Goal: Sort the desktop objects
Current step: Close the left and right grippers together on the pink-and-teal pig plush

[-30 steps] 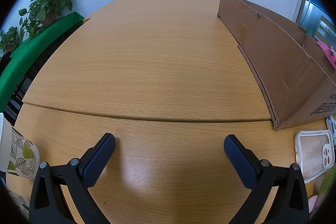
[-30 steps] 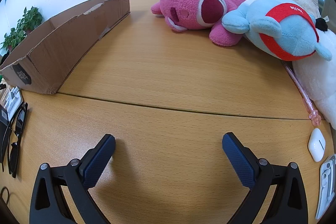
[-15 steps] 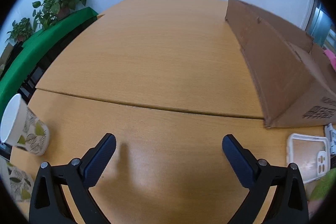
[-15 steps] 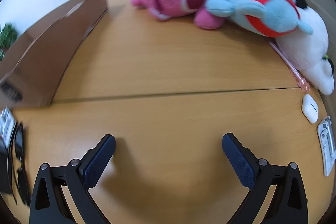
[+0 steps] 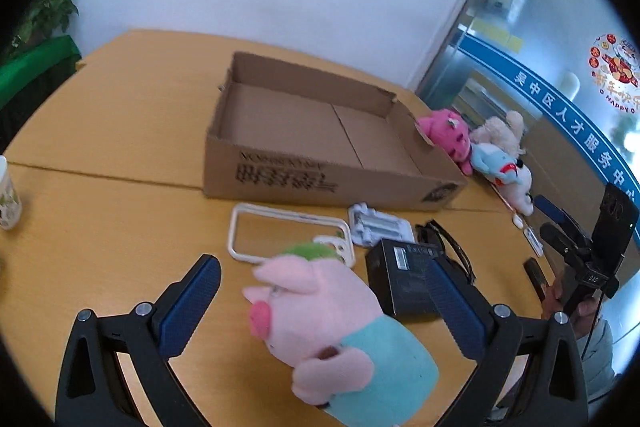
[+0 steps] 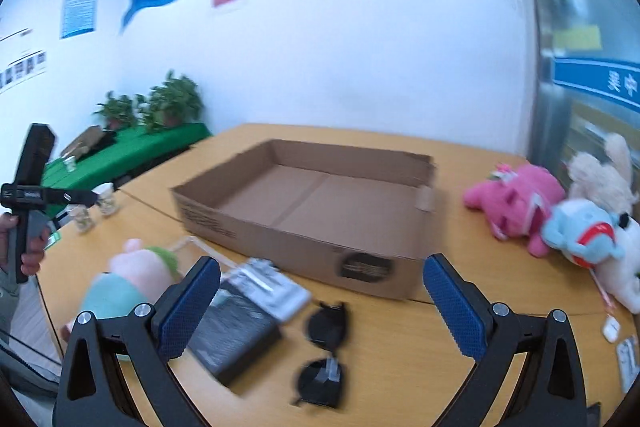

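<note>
An empty brown cardboard box (image 5: 320, 147) (image 6: 320, 203) stands mid-table. A pink pig plush in a teal shirt (image 5: 328, 319) (image 6: 128, 283) lies between the wide-apart fingers of my left gripper (image 5: 322, 267), which is open and not squeezing it. In front of the box lie a white phone case (image 5: 288, 239), a white packet (image 5: 380, 227) (image 6: 268, 283), a black box (image 5: 404, 279) (image 6: 236, 339) and sunglasses (image 6: 326, 347). My right gripper (image 6: 322, 267) hovers open above these items, holding nothing.
A pink plush (image 6: 516, 203), a blue plush (image 6: 580, 227) and a white plush (image 6: 624, 259) lie right of the box. A white earbud case (image 6: 611, 329) sits near the right edge. Paper cups (image 6: 92, 211) stand at the left. A hand (image 6: 24, 247) holds the left gripper.
Both grippers have lifted and pulled back from the tabletop. The box's inside and the items in front of it now show, and the pig plush has come between the left fingers.
</note>
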The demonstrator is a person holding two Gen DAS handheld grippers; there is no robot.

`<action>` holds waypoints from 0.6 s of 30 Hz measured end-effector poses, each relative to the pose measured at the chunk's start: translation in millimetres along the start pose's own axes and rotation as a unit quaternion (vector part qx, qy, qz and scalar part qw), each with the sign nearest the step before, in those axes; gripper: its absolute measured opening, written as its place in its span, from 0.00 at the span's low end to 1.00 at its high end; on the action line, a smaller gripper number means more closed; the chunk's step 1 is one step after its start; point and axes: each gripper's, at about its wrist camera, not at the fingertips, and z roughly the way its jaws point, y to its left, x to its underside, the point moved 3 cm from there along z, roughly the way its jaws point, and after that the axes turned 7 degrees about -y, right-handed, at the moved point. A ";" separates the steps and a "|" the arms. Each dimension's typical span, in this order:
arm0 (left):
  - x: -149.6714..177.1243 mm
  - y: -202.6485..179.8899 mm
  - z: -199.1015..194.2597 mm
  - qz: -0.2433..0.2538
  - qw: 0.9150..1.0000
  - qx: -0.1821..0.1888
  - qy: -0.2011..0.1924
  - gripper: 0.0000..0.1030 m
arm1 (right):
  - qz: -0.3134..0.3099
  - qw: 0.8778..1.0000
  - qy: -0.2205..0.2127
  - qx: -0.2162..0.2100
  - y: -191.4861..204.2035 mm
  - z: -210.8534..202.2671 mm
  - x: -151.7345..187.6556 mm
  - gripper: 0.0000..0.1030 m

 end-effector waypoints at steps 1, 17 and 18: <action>7.7 -2.0 7.8 -0.001 1.000 0.000 0.013 0.99 | 0.003 1.000 0.009 -0.023 19.8 8.9 3.5 1.00; 57.6 14.4 48.4 -0.092 0.990 0.059 0.091 0.92 | 0.046 0.934 0.222 -0.277 176.3 79.2 79.7 1.00; 59.5 12.2 50.6 -0.095 0.988 0.075 0.095 0.88 | 0.041 0.934 0.224 -0.276 181.3 80.7 80.9 1.00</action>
